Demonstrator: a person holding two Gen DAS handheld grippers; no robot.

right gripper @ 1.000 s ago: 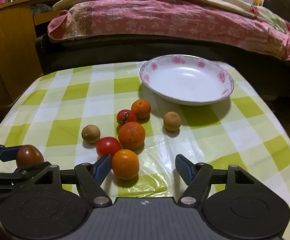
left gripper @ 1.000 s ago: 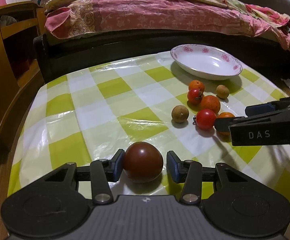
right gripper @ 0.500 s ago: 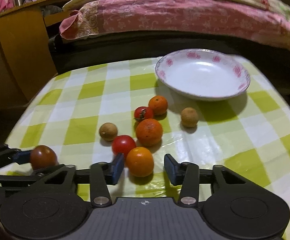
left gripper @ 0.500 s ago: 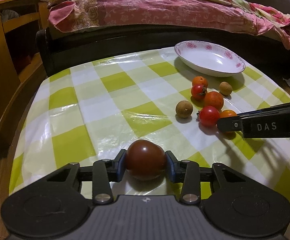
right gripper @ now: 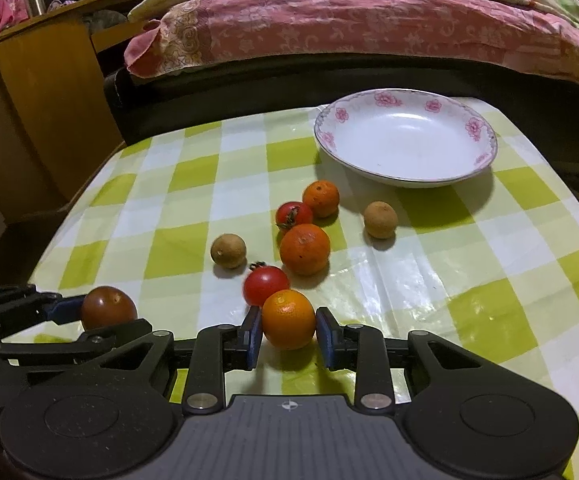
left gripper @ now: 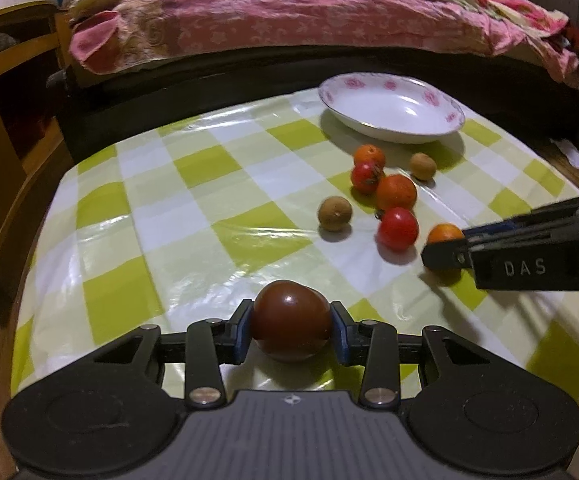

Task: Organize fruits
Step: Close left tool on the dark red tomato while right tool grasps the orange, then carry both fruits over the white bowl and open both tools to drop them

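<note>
The left tool (left gripper: 292,330) is clenched on a dark brown-red tomato (left gripper: 291,326), both blue pads pressed against its sides, at the near left part of the tabletop (left gripper: 101,216), which is covered in a green-and-white checked plastic cloth. The right tool (right gripper: 288,330) has just been closing, and its pads now grip a small orange mandarin (right gripper: 288,319) near the middle of the cloth.

Directly beyond that mandarin, touching or just beside it, sits a red cherry tomato (right gripper: 265,283). Farther on lies a larger mandarin (right gripper: 304,249), then a second cherry tomato with a green stem (right gripper: 293,214) and a smaller mandarin (right gripper: 321,199) close together. A brown longan (right gripper: 228,251) rests to the left of this cluster and another longan (right gripper: 380,219) to its right, each apart from the rest.

At the far right of the tabletop stands a white shallow dish with pink flowers on its rim (right gripper: 469,124); the cluster of fruit lies between the two tools and the dish.

Beyond the tabletop runs a dark bed frame (right gripper: 329,76) piled with a pink floral quilt (right gripper: 349,28). A wooden cabinet (right gripper: 41,120) stands at the far left.
</note>
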